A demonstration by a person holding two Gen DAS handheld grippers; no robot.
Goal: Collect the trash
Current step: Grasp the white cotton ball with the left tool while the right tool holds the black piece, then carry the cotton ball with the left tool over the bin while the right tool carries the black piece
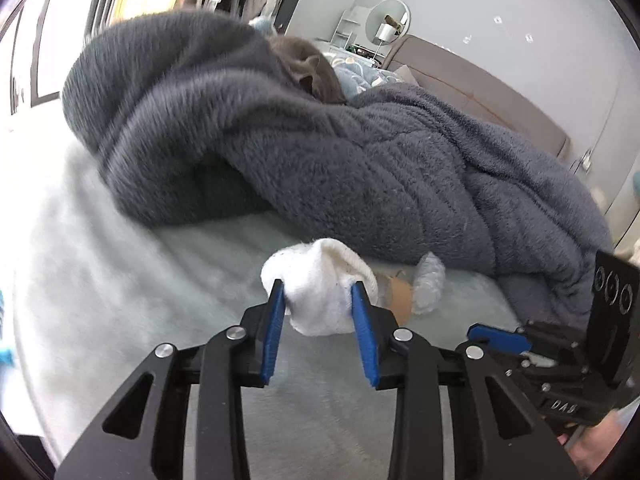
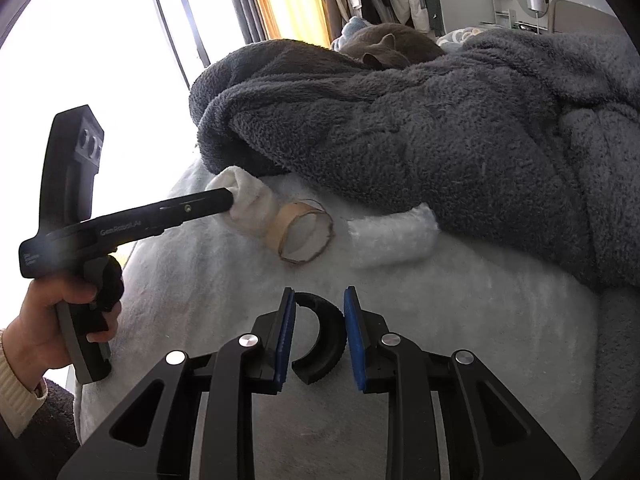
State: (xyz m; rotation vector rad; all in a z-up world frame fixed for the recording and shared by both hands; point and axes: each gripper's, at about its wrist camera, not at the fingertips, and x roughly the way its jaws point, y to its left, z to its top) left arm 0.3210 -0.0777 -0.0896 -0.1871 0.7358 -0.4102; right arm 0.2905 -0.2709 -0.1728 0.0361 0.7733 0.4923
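In the left wrist view my left gripper is shut on a white crumpled wad, cloth or tissue, held just over the pale bed sheet. Right behind the wad lie a cardboard tape ring and a white bubbly scrap. The right wrist view shows my right gripper shut on a black curved half-ring piece. Ahead of it lie the cardboard ring and the white scrap. At the left, the left gripper pinches the white wad.
A thick dark grey fleece blanket is heaped across the bed right behind the trash. A grey cat lies on top of it. A hand holds the left gripper. A bright window is at the left and hanging clothes stand behind.
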